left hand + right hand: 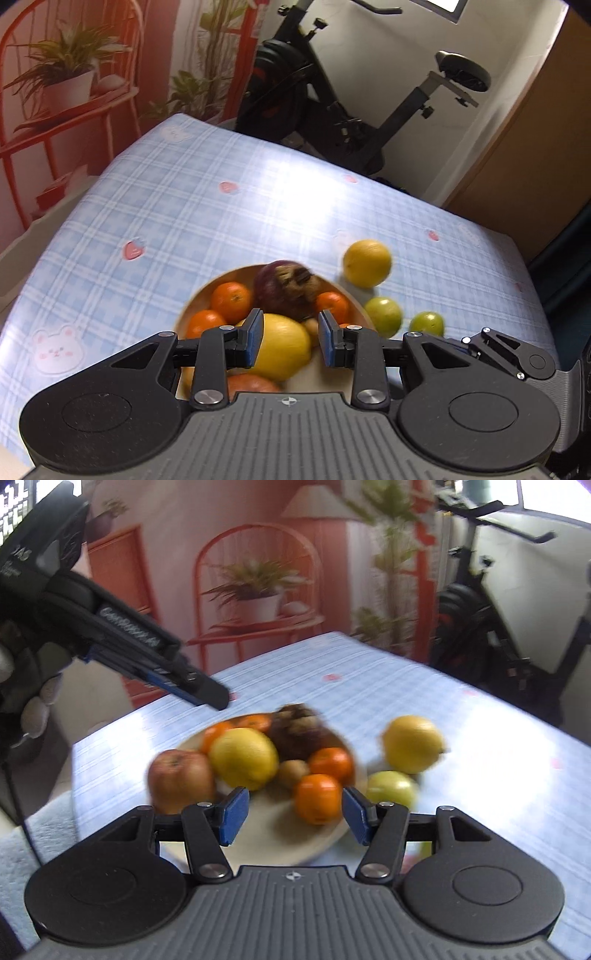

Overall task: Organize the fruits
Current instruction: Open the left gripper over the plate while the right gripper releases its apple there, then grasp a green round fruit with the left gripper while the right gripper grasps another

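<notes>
A plate (258, 834) of fruit sits on the table (461, 716), with a lemon (412, 744) and limes (384, 315) beside it.

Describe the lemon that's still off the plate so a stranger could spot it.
On the blue checked table, look just right of the plate. The lemon there is the big yellow one, farther back than the two smaller green fruits.

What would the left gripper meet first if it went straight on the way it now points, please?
Most likely the yellow lemon in the plate: in the left wrist view it sits right between the open fingers of the left gripper. Depth is hard to judge through the fisheye, so how close it is remains unclear.
</notes>
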The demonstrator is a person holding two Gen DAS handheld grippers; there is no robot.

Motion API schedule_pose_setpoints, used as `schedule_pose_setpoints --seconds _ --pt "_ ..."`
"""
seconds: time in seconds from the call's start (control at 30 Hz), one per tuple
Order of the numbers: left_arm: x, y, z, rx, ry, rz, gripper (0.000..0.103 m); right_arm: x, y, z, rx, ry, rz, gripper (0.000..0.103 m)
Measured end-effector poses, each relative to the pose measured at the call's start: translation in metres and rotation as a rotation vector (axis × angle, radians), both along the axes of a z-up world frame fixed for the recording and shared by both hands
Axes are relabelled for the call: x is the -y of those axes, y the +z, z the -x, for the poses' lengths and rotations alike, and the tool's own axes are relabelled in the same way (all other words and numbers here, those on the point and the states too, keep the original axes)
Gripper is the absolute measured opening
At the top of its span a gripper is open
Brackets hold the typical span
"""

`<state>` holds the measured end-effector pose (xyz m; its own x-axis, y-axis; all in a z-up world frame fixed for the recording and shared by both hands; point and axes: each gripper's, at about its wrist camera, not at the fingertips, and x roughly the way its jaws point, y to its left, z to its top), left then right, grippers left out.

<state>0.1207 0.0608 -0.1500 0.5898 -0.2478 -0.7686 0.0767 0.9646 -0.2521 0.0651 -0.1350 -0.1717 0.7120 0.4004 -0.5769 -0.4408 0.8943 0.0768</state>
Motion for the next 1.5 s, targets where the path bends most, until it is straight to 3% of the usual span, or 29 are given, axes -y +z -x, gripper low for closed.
schedule_pose_setpoints --seconds 0.3,0.87,1.13,1.5 --pt "0.048 -0.009 -0.021 0.007 -0.065 0.017 0.035 0.067 -0.012 0.007 -0.001 -0.190 0.012 0.059" --pt "0.080 -0.033 -0.053 -0.030 -0.167 -0.013 0.035 0.066 -0.037 -0.018 -0.025 -0.141 0.009 0.059" --pt "0.081 -0.042 -0.059 -0.055 -0.193 -0.009 0.035 0.070 -0.042 -0.020 -0.039 -0.129 -0.014 0.052" --pt "0.105 -0.053 -0.055 -0.034 -0.322 -0.082 0.041 0.092 -0.041 -0.002 -0.028 -0.205 -0.032 0.052"
